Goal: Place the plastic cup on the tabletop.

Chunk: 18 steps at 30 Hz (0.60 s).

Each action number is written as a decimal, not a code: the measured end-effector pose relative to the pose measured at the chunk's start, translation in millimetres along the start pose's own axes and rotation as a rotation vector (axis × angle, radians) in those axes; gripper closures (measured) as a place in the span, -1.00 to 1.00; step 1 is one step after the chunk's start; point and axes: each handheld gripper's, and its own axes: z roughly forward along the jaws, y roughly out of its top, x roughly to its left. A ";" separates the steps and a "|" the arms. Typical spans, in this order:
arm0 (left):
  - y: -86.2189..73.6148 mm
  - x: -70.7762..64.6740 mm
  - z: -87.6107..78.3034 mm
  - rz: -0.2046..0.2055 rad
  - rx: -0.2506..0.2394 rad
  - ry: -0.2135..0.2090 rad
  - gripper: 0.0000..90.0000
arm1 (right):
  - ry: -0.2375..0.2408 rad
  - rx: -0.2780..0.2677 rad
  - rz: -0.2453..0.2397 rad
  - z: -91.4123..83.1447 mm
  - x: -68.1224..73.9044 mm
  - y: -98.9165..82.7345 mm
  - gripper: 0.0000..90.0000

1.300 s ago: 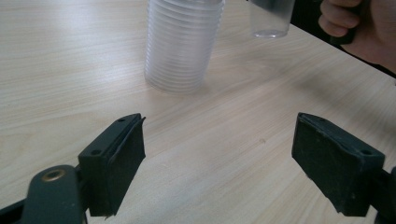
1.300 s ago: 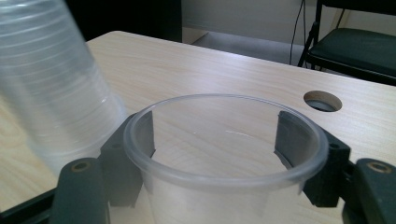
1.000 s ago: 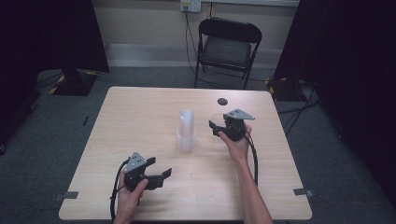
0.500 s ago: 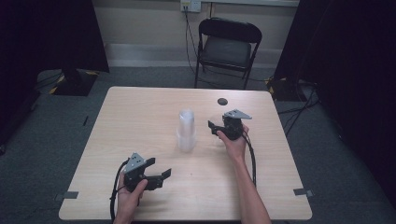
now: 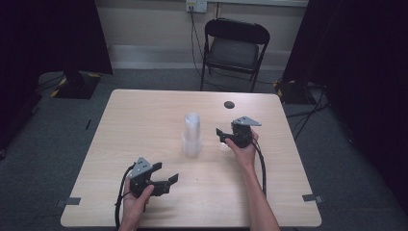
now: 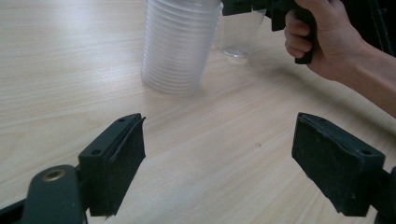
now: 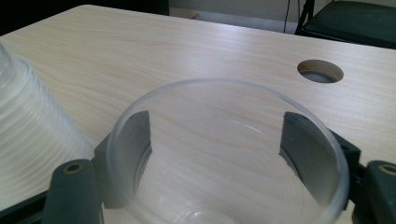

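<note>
A tall stack of clear plastic cups [image 5: 192, 134] stands mid-table, close ahead in the left gripper view [image 6: 180, 46] and at the left edge of the right gripper view [image 7: 28, 126]. Just right of it, a single clear cup [image 5: 223, 138] rests its base on the table [image 6: 239, 35]. My right gripper [image 5: 227, 136] is shut on this cup, a jaw pressed to each side of its wall below the rim [image 7: 224, 154]. My left gripper [image 5: 167, 180] lies near the front left of the table, jaws wide open with nothing between them [image 6: 233, 158].
The light wooden table [image 5: 144, 115] has a round cable hole [image 5: 229, 104] at the back right, which the right gripper view shows beyond the cup [image 7: 320, 71]. A black folding chair [image 5: 235, 48] stands behind the table. Dark curtains flank the room.
My right gripper with the single cup has shifted slightly toward the person and down beside the stack. The left gripper has stayed in place.
</note>
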 end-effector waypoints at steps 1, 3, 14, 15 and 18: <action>0.2 -0.1 0.0 0.000 -0.002 -0.001 -0.62 | -0.002 0.004 -0.005 -0.9 -0.4 -0.9 -0.43; 0.6 -0.2 -0.2 0.006 -0.003 0.001 -0.62 | -0.002 0.010 -0.016 -2.6 -0.7 -2.3 -0.40; 1.5 -0.5 0.3 0.004 -0.004 0.002 -0.62 | 0.007 0.032 -0.022 -8.6 -1.9 -7.3 -0.40; 1.6 -0.3 0.7 0.001 -0.004 0.003 -0.62 | 0.009 0.034 -0.020 -8.4 -2.2 -7.7 -0.40; 1.7 0.4 0.3 0.000 -0.002 0.004 -0.62 | 0.015 0.040 -0.016 -8.6 -1.7 -8.5 -0.40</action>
